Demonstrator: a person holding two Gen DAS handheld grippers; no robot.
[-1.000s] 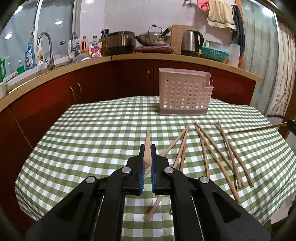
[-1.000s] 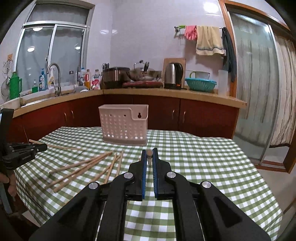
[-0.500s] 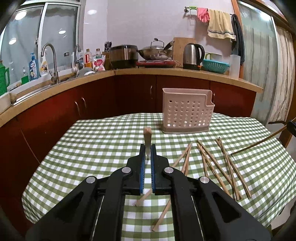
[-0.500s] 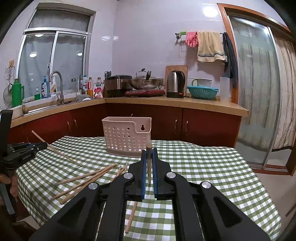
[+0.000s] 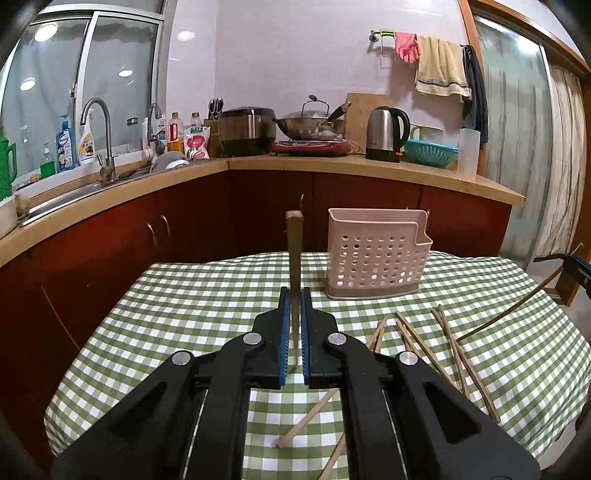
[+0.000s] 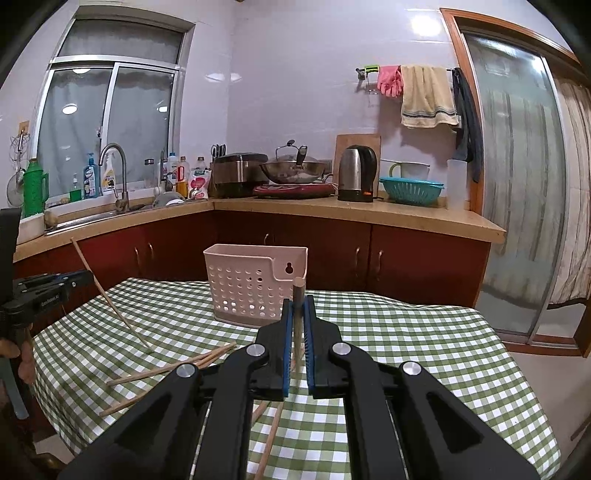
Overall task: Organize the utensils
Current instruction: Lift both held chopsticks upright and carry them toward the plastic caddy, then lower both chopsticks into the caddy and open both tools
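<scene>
Now each gripper, left (image 5: 294, 295) and right (image 6: 298, 306), clamps thin tan wooden chopstick (image 5: 294, 251).

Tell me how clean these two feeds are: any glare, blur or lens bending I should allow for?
Left wrist view: sharp, evenly lit; ceiling lights reflect in the window; fisheye bows the counter edge and blackens the corners. Right wrist view: a bright glare patch on the wall; the door frame curves; the chopstick between the jaws is slightly soft.
</scene>
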